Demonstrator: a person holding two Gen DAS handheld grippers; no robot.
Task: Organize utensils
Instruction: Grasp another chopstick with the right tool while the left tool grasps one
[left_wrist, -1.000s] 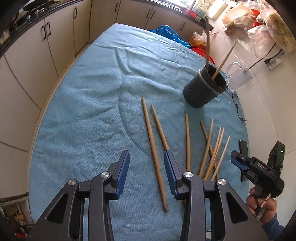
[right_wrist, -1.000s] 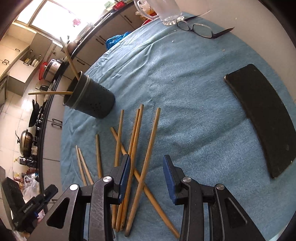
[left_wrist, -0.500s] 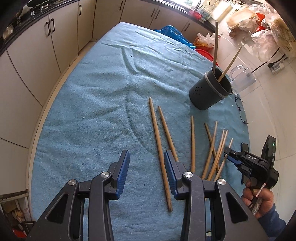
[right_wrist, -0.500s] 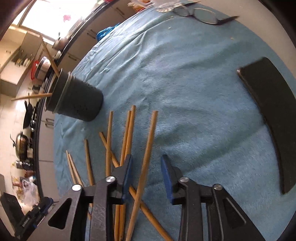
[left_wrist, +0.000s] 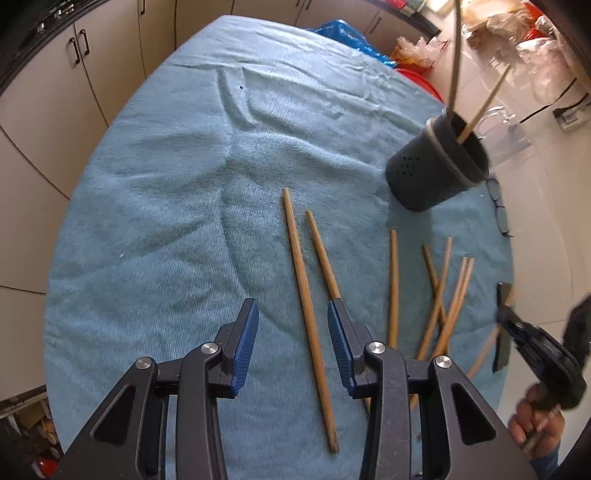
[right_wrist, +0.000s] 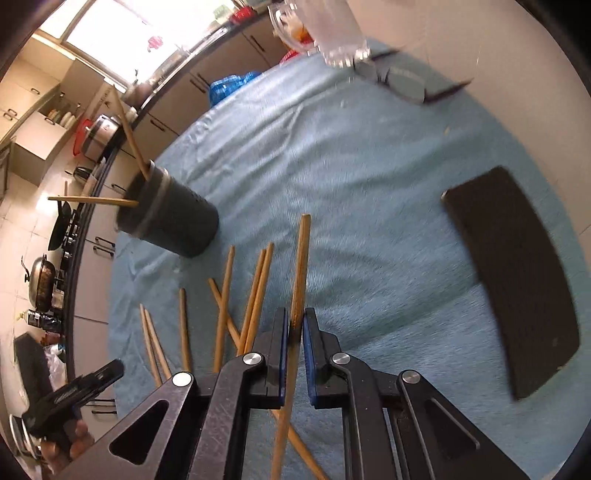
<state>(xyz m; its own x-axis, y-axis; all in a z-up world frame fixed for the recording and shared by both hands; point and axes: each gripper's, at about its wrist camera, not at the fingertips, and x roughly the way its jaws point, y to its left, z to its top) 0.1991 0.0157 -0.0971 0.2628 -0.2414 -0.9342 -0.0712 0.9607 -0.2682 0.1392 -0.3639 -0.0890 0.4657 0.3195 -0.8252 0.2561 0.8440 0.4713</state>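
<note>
across the tabletop's blue towel (left_wrist: 155, 192), near the dark holder (left_wrist: 436, 173), most of the job is left: two chopsticks stand in the holder, about eight lie loose beside it. right tool (right_wrist: 295, 328) is clamped on one chopstick (right_wrist: 301, 266). left tool (left_wrist: 291, 325) hangs partly open over another chopstick (left_wrist: 308, 310), holding nothing.

Right gripper (right_wrist: 295, 328) clamped on one chopstick (right_wrist: 301, 266), tip raised over blue cloth (right_wrist: 351, 184). Loose chopsticks (right_wrist: 255, 291) crossed on cloth to the left. Dark holder (right_wrist: 177, 221) beyond them, two sticks (right_wrist: 129, 136) poking out. Black phone (right_wrist: 517, 273) flat at right. Glasses (right_wrist: 406, 83) and clear jug (right_wrist: 340, 33) at far edge. Left gripper (right_wrist: 74, 398) at lower left, blurred.
</note>
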